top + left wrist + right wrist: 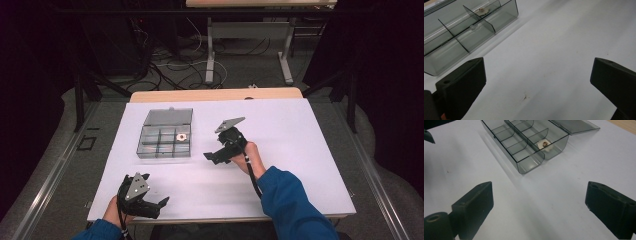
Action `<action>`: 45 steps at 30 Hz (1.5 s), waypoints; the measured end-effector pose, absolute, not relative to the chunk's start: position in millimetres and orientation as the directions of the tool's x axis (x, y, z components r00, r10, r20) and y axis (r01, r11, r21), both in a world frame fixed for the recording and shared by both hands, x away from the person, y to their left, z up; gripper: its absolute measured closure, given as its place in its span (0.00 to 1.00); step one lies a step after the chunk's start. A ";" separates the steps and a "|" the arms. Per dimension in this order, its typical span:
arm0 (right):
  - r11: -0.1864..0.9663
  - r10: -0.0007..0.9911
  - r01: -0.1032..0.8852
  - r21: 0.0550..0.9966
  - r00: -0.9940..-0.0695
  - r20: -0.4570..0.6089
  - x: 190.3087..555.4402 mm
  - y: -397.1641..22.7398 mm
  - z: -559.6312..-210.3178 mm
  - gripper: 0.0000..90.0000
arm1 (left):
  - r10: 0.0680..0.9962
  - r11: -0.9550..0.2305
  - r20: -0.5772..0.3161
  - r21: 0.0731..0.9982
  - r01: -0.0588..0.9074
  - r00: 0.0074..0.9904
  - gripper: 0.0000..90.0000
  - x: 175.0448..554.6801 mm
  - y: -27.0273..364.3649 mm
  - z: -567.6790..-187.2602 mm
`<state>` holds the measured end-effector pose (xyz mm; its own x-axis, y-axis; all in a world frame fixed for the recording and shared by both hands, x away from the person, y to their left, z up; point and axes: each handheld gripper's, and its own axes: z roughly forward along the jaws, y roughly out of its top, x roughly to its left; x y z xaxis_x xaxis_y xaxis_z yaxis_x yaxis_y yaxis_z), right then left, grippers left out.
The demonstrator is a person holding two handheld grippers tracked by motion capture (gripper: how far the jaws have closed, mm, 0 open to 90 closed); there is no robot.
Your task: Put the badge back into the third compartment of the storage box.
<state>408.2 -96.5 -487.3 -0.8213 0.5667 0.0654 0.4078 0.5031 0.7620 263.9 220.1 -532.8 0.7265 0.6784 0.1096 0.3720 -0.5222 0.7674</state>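
A smoky clear compartment box lies on the white table top with its lid folded back. One right-hand compartment holds a small white toothed disc with a brass centre, also seen as the disc in the right gripper view and the disc in the left gripper view. My right gripper hovers just right of the box, jaws wide apart and empty. My left gripper rests near the table's front edge, below the box, open with bare table between its jaws.
The box has several compartments with thin dividers. The white sheet stretches far to the right of the box. Beyond the table's wooden far edge lie floor cables and another table's legs.
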 end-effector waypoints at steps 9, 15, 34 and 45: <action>0.491 0.572 0.418 0.764 -0.817 0.080 387.8 -136.4 -488.8 0.03 | 0.678 -0.525 0.115 0.767 0.369 0.726 0.00 264.2 220.3 -532.7; 0.480 0.600 0.422 0.769 -0.797 0.063 373.4 -159.8 -494.3 0.02 | 0.678 -0.525 0.116 0.768 0.367 0.726 0.00 263.9 220.6 -532.5; 0.484 0.658 0.447 0.753 -0.753 0.024 323.8 -217.9 -510.0 0.01 | 0.680 -0.523 0.116 0.769 0.368 0.724 0.00 263.6 220.6 -532.2; 0.483 0.672 0.452 0.750 -0.740 0.013 302.8 -232.1 -515.4 0.00 | 0.680 -0.524 0.118 0.768 0.368 0.724 0.00 263.7 220.7 -532.2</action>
